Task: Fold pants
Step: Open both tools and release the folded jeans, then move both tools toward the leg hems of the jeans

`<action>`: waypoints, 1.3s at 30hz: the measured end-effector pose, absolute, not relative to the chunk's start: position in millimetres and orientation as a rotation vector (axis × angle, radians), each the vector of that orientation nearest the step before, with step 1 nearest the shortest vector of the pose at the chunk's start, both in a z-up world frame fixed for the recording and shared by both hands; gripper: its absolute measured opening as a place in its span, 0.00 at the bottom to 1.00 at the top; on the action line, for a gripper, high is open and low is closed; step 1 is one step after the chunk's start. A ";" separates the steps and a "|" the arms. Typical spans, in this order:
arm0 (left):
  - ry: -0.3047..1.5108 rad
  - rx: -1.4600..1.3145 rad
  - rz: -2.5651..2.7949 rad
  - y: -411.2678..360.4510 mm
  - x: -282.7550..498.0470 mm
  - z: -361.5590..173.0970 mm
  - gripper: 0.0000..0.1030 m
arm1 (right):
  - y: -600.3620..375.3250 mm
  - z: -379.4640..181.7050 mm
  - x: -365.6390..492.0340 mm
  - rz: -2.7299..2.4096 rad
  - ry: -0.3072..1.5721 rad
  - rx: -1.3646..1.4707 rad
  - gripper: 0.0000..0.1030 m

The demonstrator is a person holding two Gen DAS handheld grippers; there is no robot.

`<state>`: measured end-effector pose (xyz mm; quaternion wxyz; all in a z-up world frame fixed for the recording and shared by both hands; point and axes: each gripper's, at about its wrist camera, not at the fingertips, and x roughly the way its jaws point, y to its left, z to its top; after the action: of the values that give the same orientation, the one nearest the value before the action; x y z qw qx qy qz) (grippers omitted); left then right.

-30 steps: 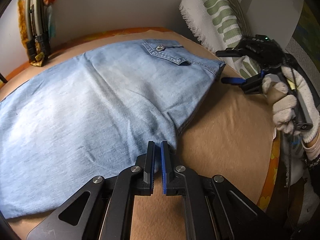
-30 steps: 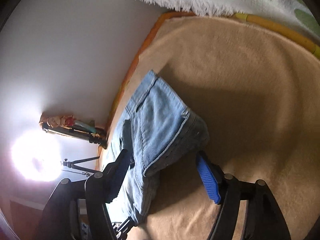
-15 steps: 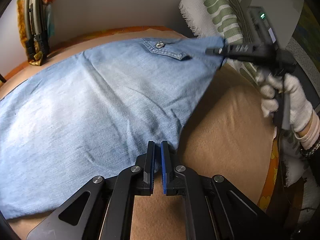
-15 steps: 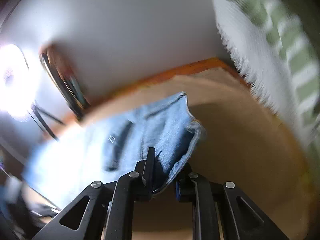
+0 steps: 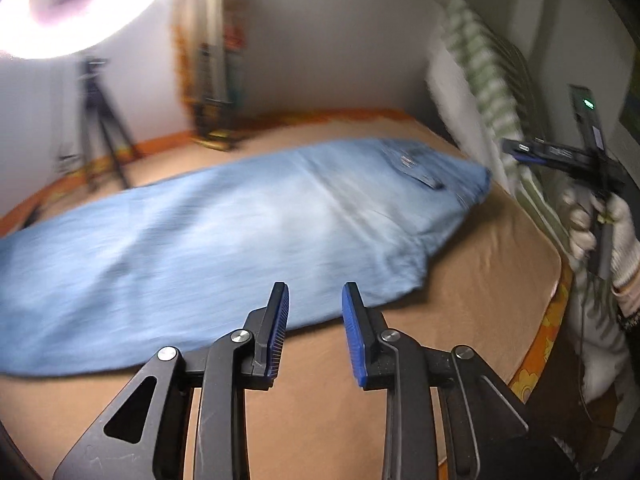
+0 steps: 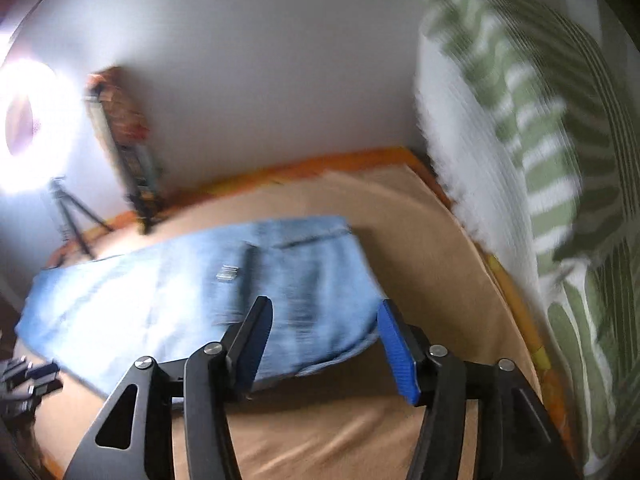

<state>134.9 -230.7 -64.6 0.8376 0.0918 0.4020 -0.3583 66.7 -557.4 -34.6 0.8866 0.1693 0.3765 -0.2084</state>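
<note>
Pants: light-blue denim jeans (image 5: 224,240) lie flat on tan bed cover (image 5: 472,292), folded lengthwise. Cloth looks soft but weighty, likely to drape; best gripped at waistband or hem corners. Left claw (image 5: 314,320) has just been opening, nothing between. Right claw (image 6: 326,338) likewise, released, empty, above waist end.

A bright round ring light (image 5: 60,4) glares at the upper left above a black tripod (image 5: 102,120), against a plain white wall (image 5: 320,40). A tan blanket-covered bed with orange edging (image 5: 500,280) fills the lower frame, and a green-and-white striped fringed throw (image 6: 540,140) hangs at the right.
</note>
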 end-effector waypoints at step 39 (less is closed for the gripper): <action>0.866 -0.578 0.013 197.2 259.9 -128.4 0.42 | -205.3 -63.8 219.5 0.273 0.912 0.339 0.66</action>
<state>259.9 197.2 -128.4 0.8675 -0.2760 0.4138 0.0064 219.5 -205.3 -63.8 0.8750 0.1624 0.4368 0.1310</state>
